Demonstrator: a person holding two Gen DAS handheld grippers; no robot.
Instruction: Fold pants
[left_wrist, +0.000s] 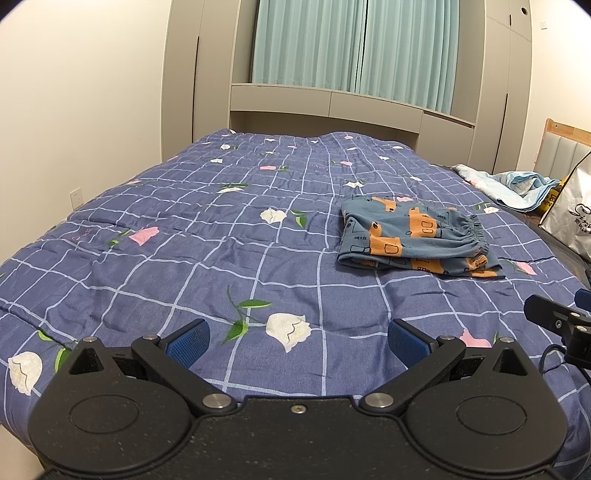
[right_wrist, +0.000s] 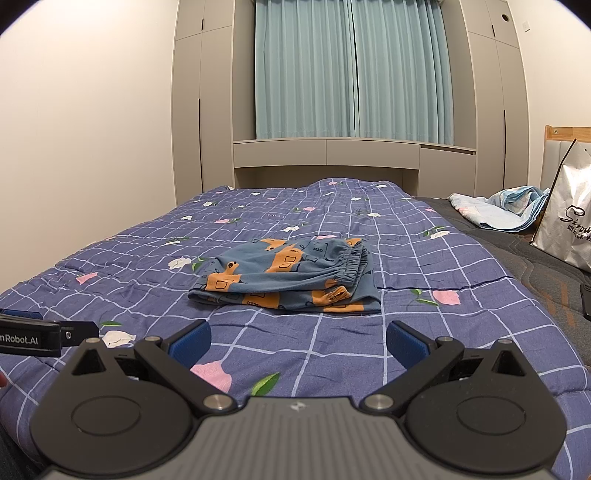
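Observation:
The pants, blue with orange print and an elastic waistband, lie folded in a compact stack on the blue checked floral quilt. They show in the right wrist view too, straight ahead with the waistband to the right. My left gripper is open and empty, low over the quilt, near and to the left of the pants. My right gripper is open and empty, a short way in front of the pants. Each gripper's body shows at the edge of the other's view.
A crumpled light blue cloth and a white shopping bag lie at the bed's right side, by a wooden headboard. Grey cabinets and teal curtains stand beyond the far end. A wall runs along the left.

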